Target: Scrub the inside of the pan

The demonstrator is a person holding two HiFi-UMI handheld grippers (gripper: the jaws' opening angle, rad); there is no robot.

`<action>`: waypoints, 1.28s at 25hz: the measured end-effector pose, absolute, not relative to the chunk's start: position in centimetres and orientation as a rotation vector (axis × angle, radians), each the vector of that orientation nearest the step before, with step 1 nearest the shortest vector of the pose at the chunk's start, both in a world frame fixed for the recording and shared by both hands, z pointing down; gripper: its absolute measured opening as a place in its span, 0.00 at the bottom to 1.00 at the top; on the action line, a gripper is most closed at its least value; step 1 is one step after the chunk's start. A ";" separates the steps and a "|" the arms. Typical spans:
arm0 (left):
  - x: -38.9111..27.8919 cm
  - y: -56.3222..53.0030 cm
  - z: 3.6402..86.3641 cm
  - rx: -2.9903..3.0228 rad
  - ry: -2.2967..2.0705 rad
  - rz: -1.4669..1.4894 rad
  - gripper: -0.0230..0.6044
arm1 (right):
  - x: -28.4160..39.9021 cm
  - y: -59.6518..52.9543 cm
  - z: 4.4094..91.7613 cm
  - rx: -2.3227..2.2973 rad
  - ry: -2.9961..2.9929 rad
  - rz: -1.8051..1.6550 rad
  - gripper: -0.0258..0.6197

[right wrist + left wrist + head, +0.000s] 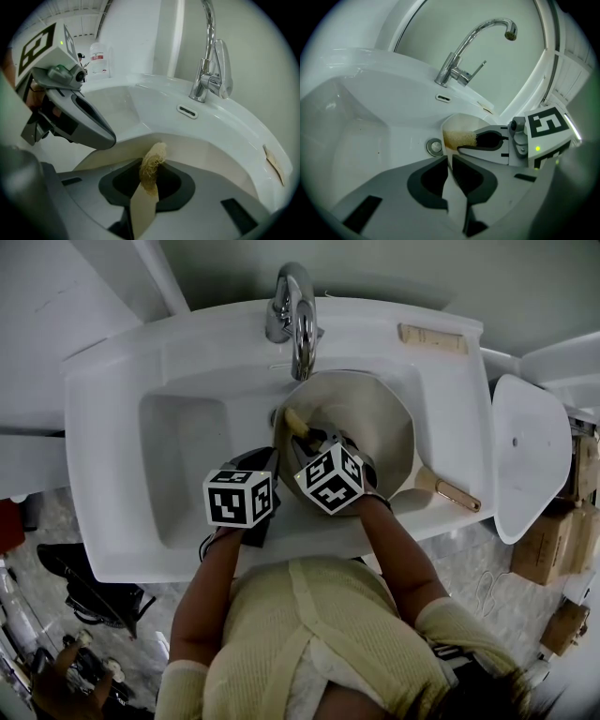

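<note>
Pan (375, 423) sits in the white sink (187, 371) under the faucet (298, 320). Our left claw (450, 171) pinches its rim, and our right claw (149, 180) pinches a fibrous scrubber (153, 157) inside it.

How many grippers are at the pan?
2. The left gripper clamps the rim of the pan; the right gripper holds a scrubber inside it.

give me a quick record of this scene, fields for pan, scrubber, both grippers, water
pan: in the sink, right side, by the faucet; wooden handle toward the person's right
scrubber: pale fibrous pad, inside the pan
right gripper: shut on scrubber
left gripper: jaws shut, apparently on the pan's rim
water: none seen running
</note>
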State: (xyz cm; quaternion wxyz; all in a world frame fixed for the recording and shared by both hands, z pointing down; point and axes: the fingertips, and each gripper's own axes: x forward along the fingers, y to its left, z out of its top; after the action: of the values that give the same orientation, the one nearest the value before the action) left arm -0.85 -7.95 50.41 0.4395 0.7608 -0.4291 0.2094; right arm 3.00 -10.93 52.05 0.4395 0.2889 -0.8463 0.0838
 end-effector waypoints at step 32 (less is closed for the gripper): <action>-0.9 -7.7 50.2 1.914 -1.027 0.521 0.17 | 2.9 -4.1 51.9 0.261 -2.178 0.191 0.17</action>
State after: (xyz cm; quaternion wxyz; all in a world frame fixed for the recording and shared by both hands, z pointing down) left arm -0.89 -7.72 50.25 0.4387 0.7700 -0.4133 0.2096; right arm 2.89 -4.14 51.91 0.4526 0.1057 -0.8820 0.0775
